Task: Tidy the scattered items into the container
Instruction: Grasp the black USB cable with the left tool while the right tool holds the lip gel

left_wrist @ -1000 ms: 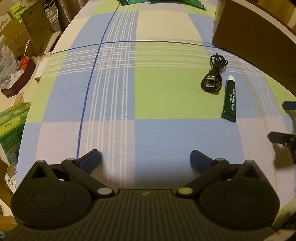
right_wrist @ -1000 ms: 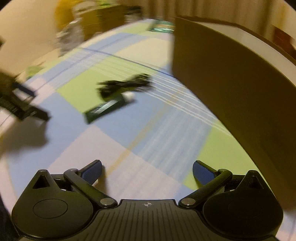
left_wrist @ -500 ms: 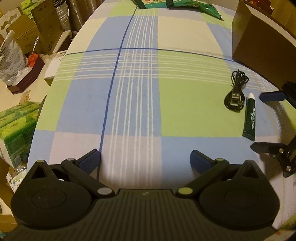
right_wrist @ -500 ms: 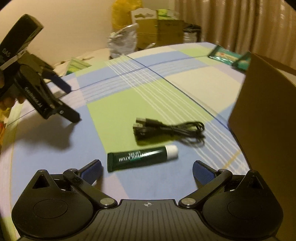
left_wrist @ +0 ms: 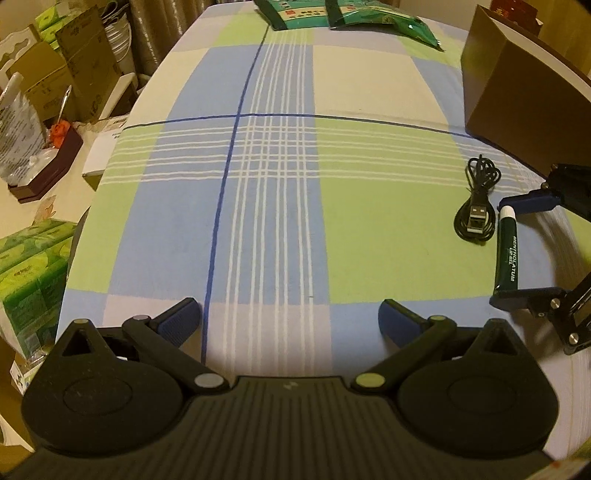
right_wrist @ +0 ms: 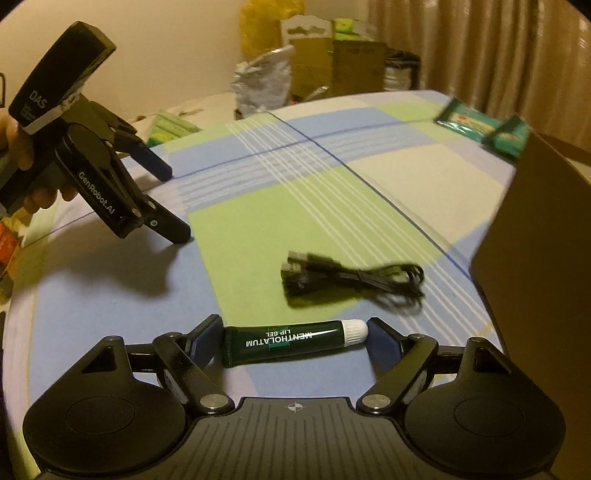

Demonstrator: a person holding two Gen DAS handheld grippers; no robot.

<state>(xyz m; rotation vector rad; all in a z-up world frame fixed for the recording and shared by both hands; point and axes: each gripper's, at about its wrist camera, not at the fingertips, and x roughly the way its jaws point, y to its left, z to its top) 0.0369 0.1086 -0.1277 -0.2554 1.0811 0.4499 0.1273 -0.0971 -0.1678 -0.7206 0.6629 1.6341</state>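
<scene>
A dark green lip gel tube (right_wrist: 291,341) with a white cap lies on the checked cloth, lengthwise between the open fingers of my right gripper (right_wrist: 291,341); whether the pads touch it I cannot tell. It also shows in the left wrist view (left_wrist: 509,254), with my right gripper (left_wrist: 517,248) around it. A coiled black USB cable (right_wrist: 351,278) lies just beyond the tube, also in the left wrist view (left_wrist: 476,212). The brown cardboard box (right_wrist: 543,258) stands to the right, and shows at the far right (left_wrist: 517,92). My left gripper (left_wrist: 290,319) is open and empty over the cloth.
Green snack packets (left_wrist: 347,14) lie at the table's far end. Cardboard boxes (left_wrist: 48,77), a plastic bag (left_wrist: 18,125) and green tissue packs (left_wrist: 29,269) crowd the space beyond the table's left edge. My left gripper also shows in the right wrist view (right_wrist: 170,203).
My right gripper has swung left and come down, so the lip gel tube now lies between its fingers. My left gripper has drawn back and to the left.
</scene>
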